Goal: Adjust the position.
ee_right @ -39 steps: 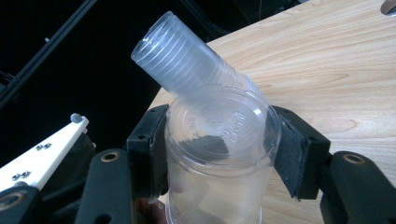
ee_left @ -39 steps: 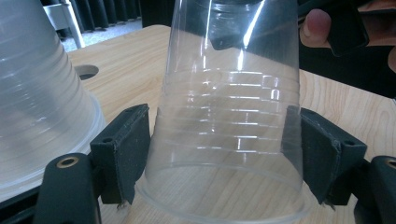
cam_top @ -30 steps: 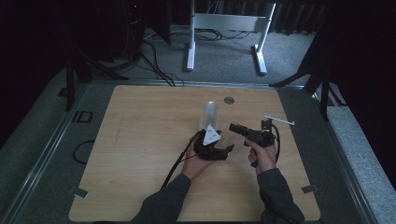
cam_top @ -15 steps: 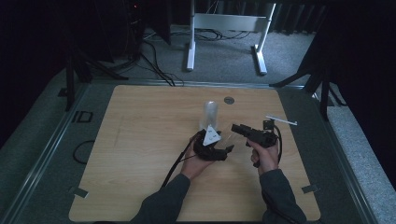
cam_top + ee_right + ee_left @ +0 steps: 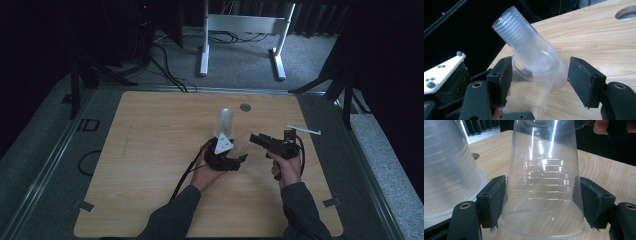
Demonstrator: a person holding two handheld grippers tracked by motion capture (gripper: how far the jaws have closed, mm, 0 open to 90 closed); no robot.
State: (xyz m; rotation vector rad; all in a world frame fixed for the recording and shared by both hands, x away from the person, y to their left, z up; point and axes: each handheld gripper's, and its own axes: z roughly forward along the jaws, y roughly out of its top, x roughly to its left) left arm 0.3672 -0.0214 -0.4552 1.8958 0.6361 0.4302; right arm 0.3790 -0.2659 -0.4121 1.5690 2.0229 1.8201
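Clamping single clear cup (image 5: 544,190), inverted, mid-desk (image 5: 150,150): left tongs (image 5: 231,159). Right tongs (image 5: 255,139) released, pads astride same cup, right pad clear of it. Cup stack (image 5: 225,122) just beyond, far side.

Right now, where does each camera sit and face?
High view: above the person's side, looking down at the table; forearms, left claw, right claw.
Left gripper view: on the left claw, facing the clear cup its jaws clamp.
Right gripper view: on the right claw, facing that clear cup between its open jaws.
Both share clear cup, cup stack.
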